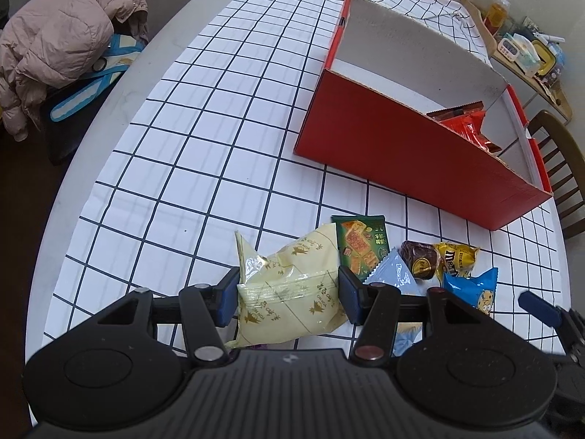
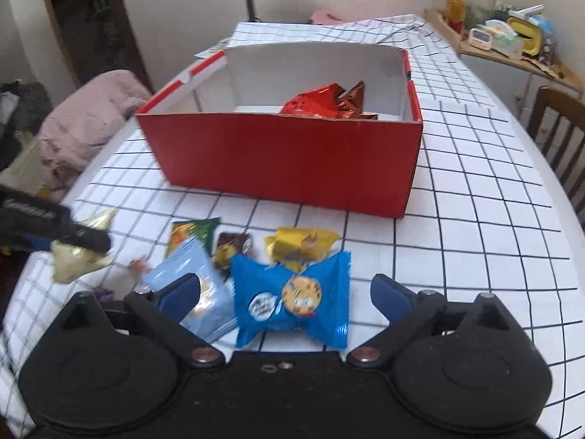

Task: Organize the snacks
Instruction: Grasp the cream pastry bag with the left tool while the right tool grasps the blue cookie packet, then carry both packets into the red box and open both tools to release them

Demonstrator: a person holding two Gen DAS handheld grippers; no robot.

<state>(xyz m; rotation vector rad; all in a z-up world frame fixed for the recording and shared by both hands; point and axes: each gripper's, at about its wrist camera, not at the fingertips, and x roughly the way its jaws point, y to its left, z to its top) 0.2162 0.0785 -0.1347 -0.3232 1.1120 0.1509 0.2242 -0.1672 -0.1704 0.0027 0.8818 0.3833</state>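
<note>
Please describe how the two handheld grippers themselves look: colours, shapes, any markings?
Both the left gripper and the right gripper have matte black plastic bodies with two round embossed discs, angular black linkage arms with silver and copper-coloured pivot pins, and dark blue finger pads. No cables or sleeves are visible.

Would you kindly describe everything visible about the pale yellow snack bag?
The pale yellow snack bag is a glossy, crinkled plastic pillow pack with gold print and a clear sealed seam. It sits between the left gripper pads, which press its sides, over the checked tablecloth, beside the green cracker packet.
</note>
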